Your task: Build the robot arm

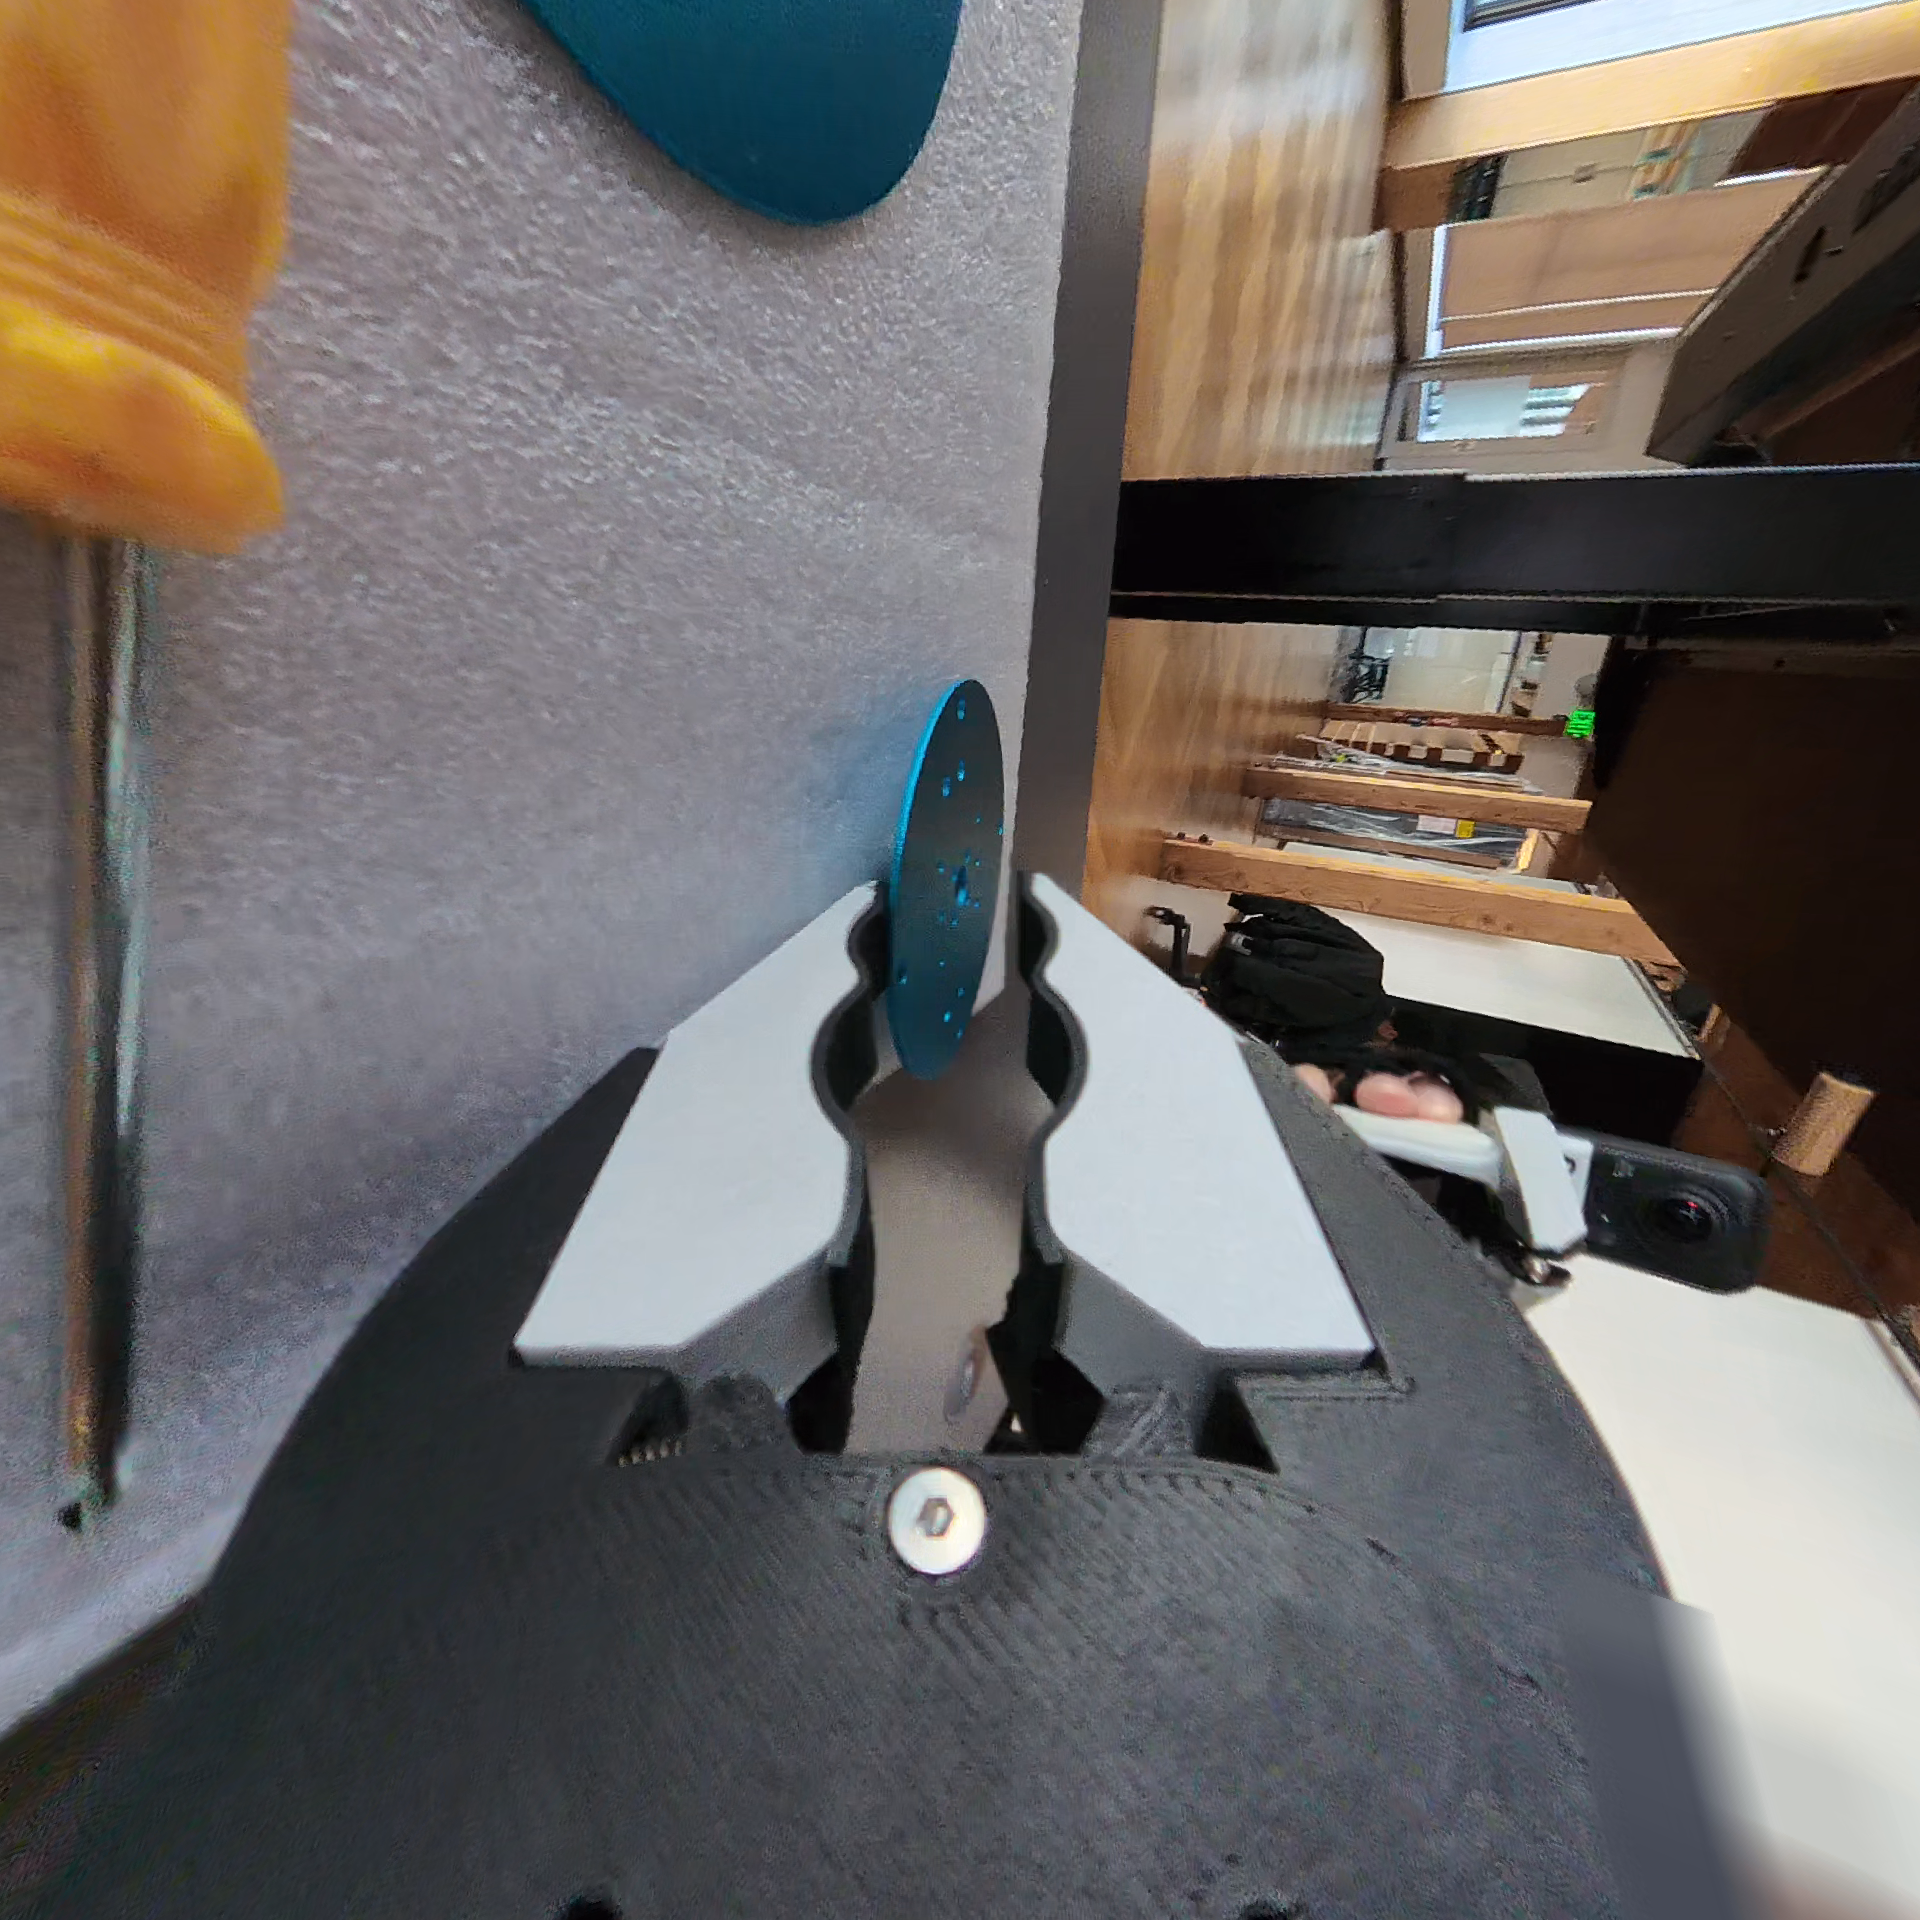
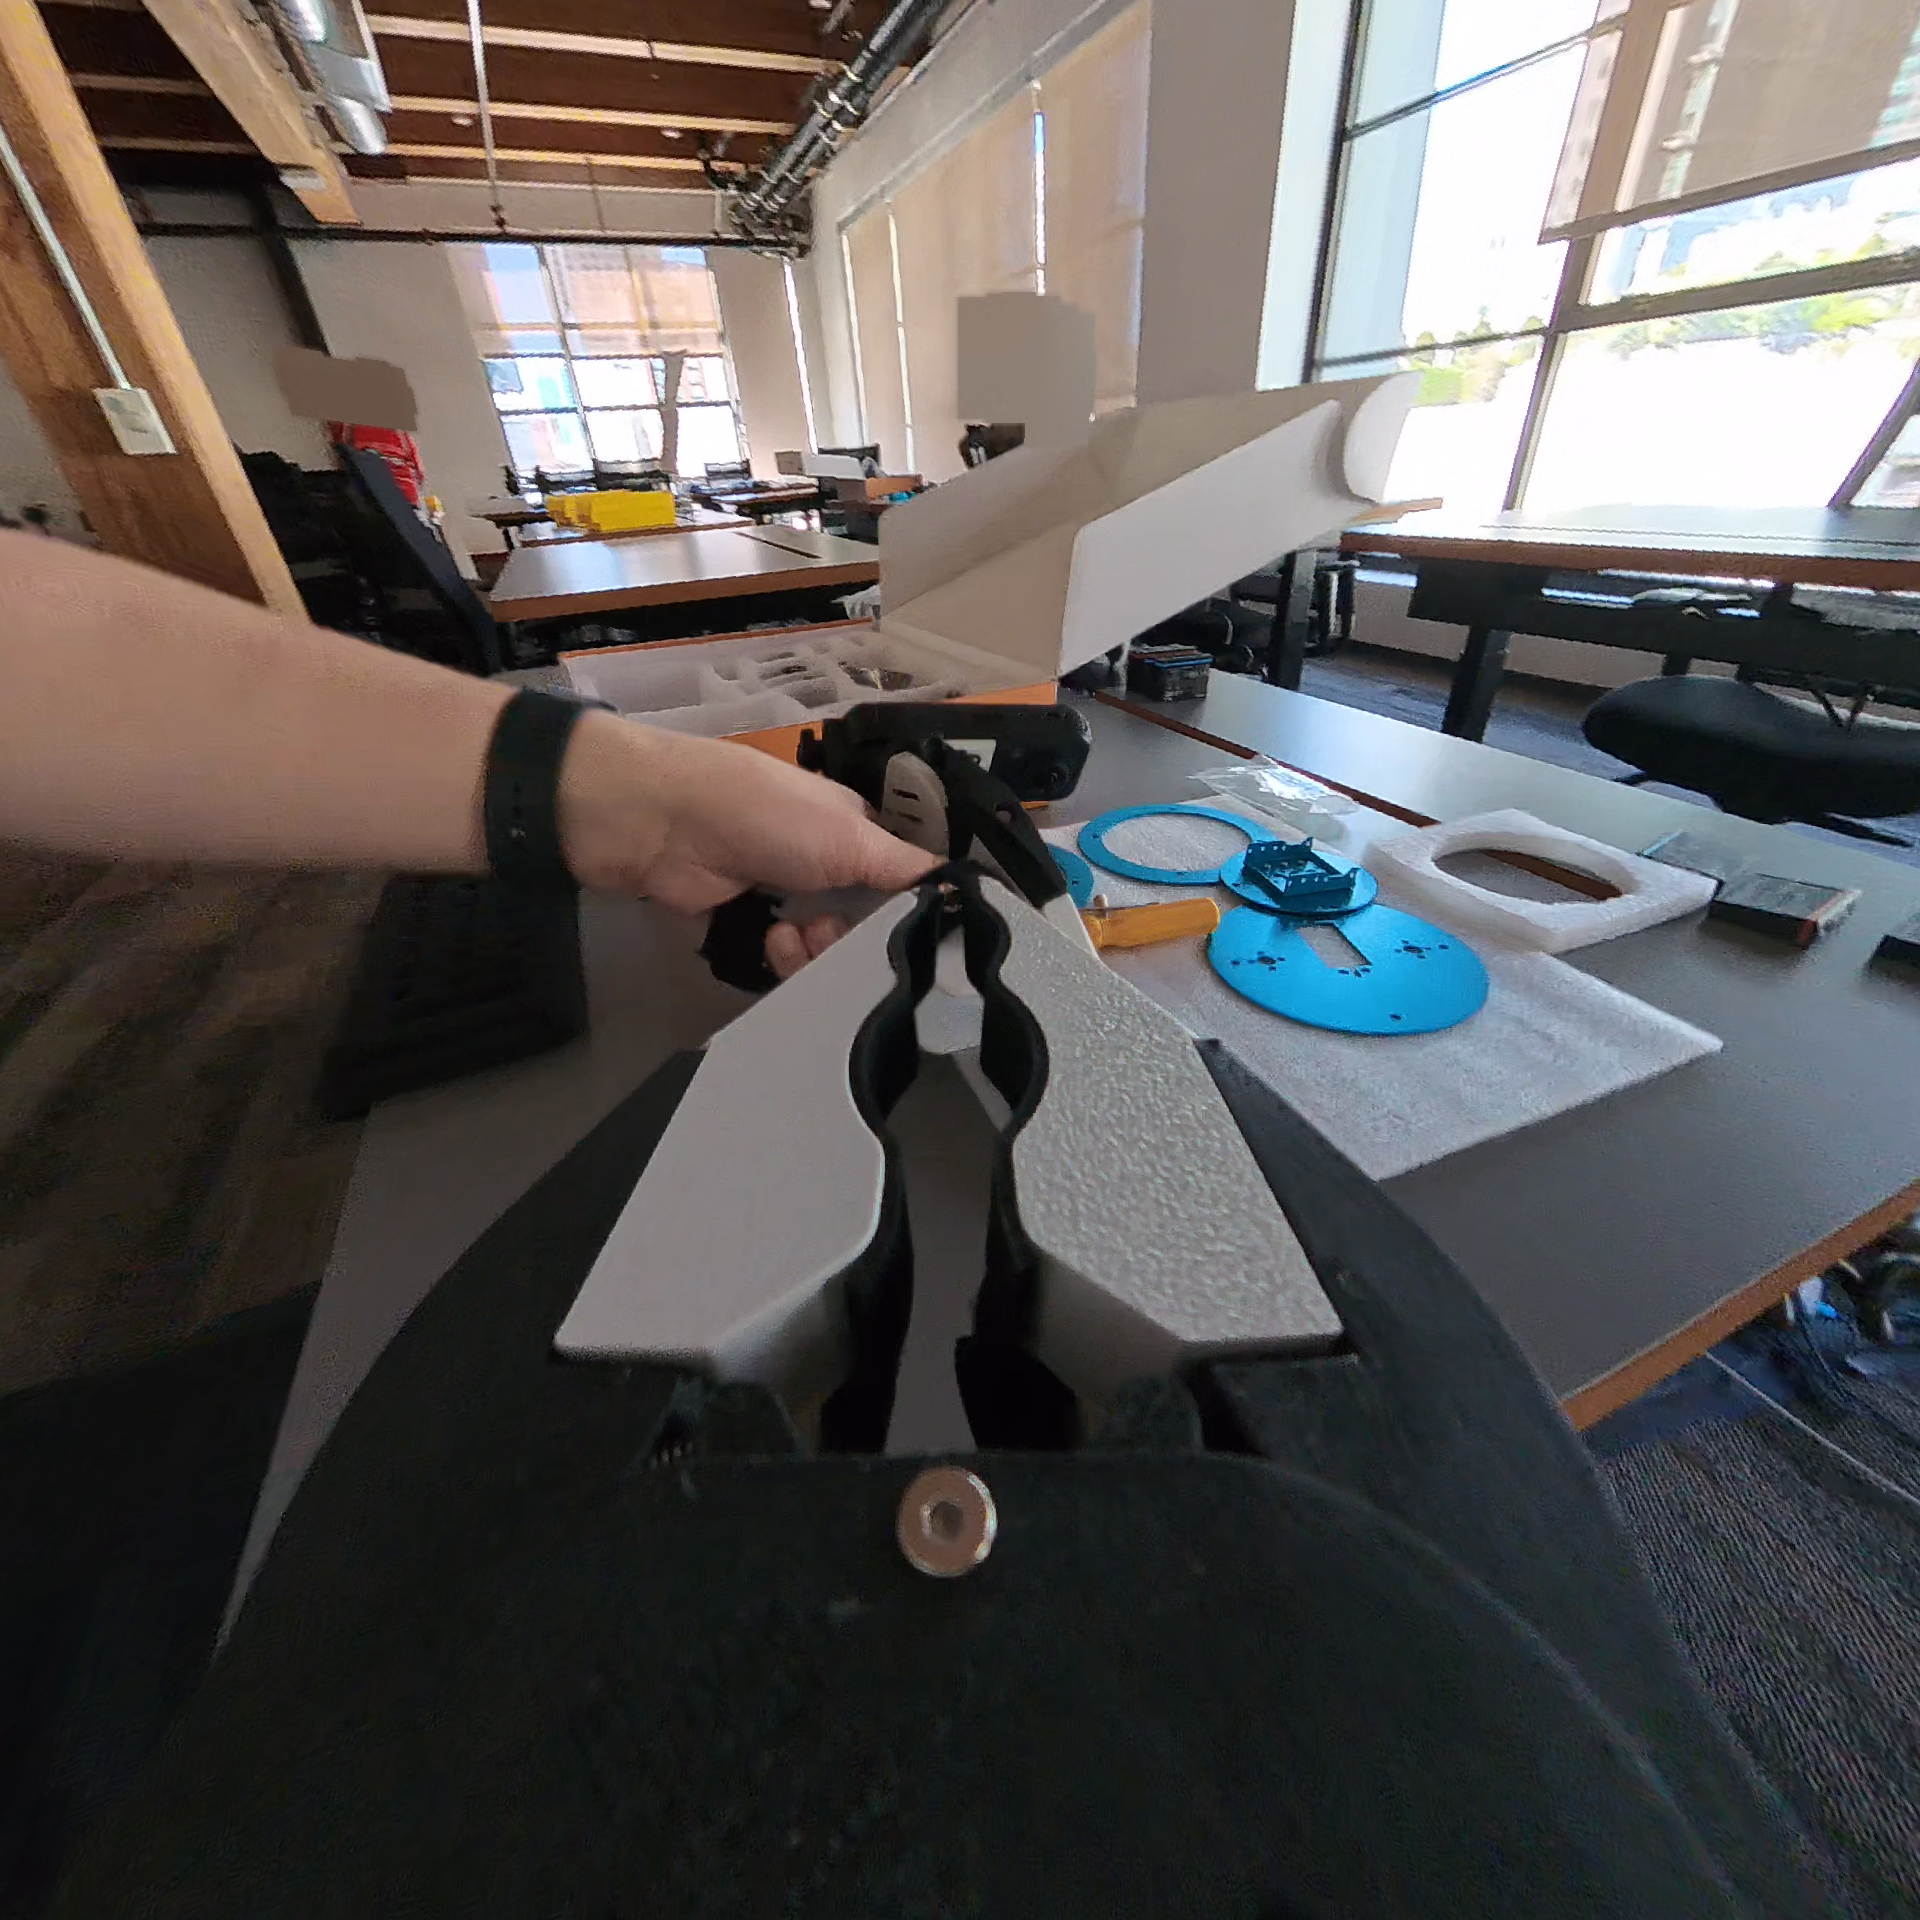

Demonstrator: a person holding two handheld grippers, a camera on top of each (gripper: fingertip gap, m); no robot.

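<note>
Nearest the lens in the left wrist view, the left gripper [image 1: 948, 889] fills the lower half of the frame. It is rolled on its side, so the grey foam sheet [image 1: 540, 623] stands like a wall across the left. Its tongs are narrow but parted around one small blue disc [image 1: 951, 821] at centre frame. The disc seems to touch the left finger, with a gap to the right one. It probably stands tilted off the foam because that finger props its edge.

At far left is one yellow-handled screwdriver [image 1: 104, 312], its shaft flat against the foam. At upper centre is the rim of one large blue plate [image 1: 769, 94].

In the right wrist view, the right gripper [image 2: 940, 883] takes the lower centre. Its tips meet at mid-frame, and I cannot tell whether anything tiny is pinched there. From the left edge a forearm with one black wristband [image 2: 530, 790] reaches in, and the left hand [image 2: 717, 831] grips the other tool's handle. An open white box [image 2: 1091, 561] sits behind.

Rightward on the foam lie one blue ring [image 2: 1164, 805], one disc carrying a bracket [image 2: 1299, 878] and the slotted plate. With the small disc that makes four blue parts, likely spread out so that each stays reachable. One white foam frame [image 2: 1538, 883] rests on the table [image 2: 1714, 1143] at right.
</note>
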